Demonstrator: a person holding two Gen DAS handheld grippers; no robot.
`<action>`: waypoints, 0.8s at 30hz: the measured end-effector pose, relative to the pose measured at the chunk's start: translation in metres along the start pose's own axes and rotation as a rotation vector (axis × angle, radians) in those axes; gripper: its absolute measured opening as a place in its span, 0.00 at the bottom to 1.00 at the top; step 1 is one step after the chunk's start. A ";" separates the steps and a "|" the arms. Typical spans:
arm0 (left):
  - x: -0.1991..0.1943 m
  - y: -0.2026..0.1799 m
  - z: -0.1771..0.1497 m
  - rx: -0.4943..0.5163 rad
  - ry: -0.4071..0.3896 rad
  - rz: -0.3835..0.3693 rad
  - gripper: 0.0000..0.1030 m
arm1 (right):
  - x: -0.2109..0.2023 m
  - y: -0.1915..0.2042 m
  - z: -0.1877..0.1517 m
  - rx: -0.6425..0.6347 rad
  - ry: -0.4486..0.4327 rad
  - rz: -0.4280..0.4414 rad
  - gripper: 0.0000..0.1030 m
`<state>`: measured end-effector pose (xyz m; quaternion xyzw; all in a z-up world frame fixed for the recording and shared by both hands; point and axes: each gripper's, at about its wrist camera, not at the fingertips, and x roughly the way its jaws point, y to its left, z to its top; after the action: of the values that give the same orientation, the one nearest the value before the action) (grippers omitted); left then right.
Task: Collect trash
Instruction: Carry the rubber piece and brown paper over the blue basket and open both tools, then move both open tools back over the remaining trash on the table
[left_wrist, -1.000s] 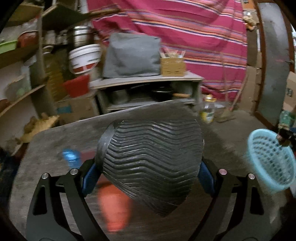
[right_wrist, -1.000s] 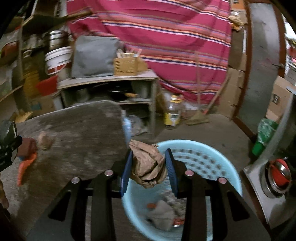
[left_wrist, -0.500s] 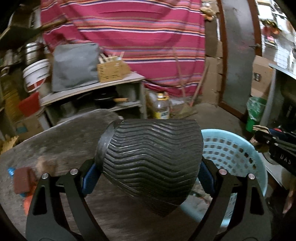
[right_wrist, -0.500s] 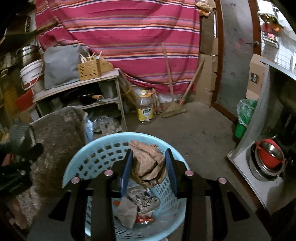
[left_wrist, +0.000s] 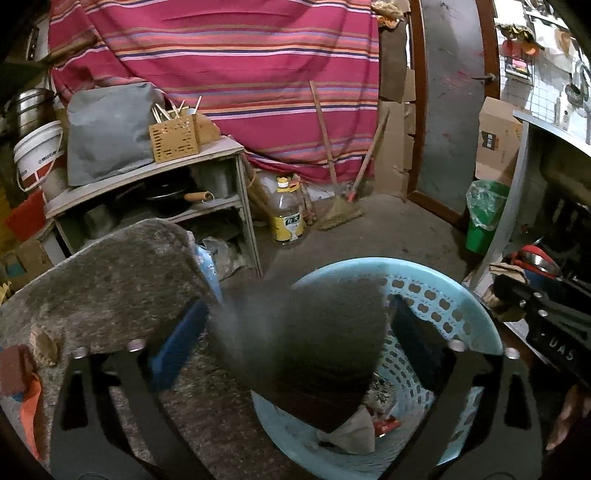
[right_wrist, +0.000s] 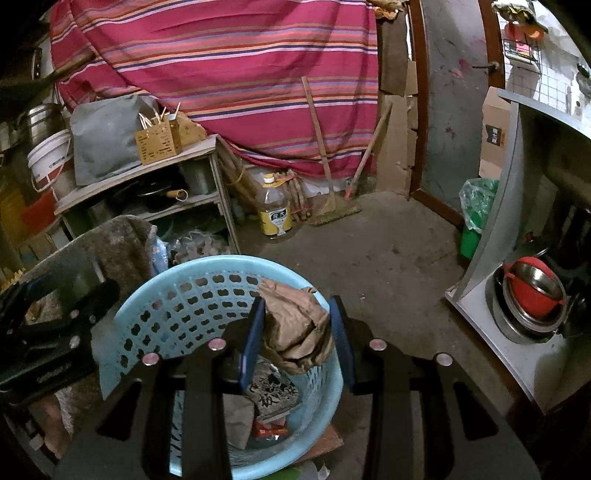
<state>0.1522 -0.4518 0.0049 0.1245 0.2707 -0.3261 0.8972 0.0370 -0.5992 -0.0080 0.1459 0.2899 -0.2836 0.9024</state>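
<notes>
Trash remains at the far left of the left wrist view: a dark red block (left_wrist: 13, 369), a brown scrap (left_wrist: 43, 343) and an orange wrapper (left_wrist: 27, 413) lie on the worn grey surface (left_wrist: 110, 273), so the collecting is judged only partly done. Right of them, the left gripper (left_wrist: 295, 343) is opening, its blue pads standing wide apart. Between them a dark, motion-blurred piece of trash (left_wrist: 306, 339) sits free of both pads, seemingly dropping toward the light blue basket (left_wrist: 436, 295) directly below. That basket stands just off the surface's edge and already holds several items, among them a grey paper piece (left_wrist: 351, 428) and a red wrapper (left_wrist: 384, 424).

In the right wrist view, the left gripper's black body shows at the left edge, over the surface. The basket (right_wrist: 177, 295) fills the lower middle, with printed paper (right_wrist: 275, 391) and other scraps in its bottom. Above its far rim, the right gripper (right_wrist: 297, 332) is clenched on a crumpled brown paper bag (right_wrist: 295, 325), both pads pressing its sides. The bag hangs over the basket's right part, so letting go there would likely land it inside.

By this judgement, 2 pieces are at the point of deposit, and at least 3 wait on the surface.
</notes>
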 end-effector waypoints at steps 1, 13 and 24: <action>-0.001 0.000 0.001 0.001 0.000 -0.001 0.95 | 0.001 0.001 0.000 -0.003 0.001 0.001 0.35; -0.050 0.070 -0.003 -0.049 -0.045 0.111 0.95 | 0.006 0.038 0.001 -0.070 0.021 0.034 0.36; -0.104 0.200 -0.048 -0.080 -0.020 0.344 0.95 | 0.017 0.077 -0.002 -0.068 0.041 0.004 0.73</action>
<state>0.1965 -0.2275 0.0342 0.1301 0.2493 -0.1578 0.9466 0.0940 -0.5442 -0.0119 0.1214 0.3177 -0.2686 0.9012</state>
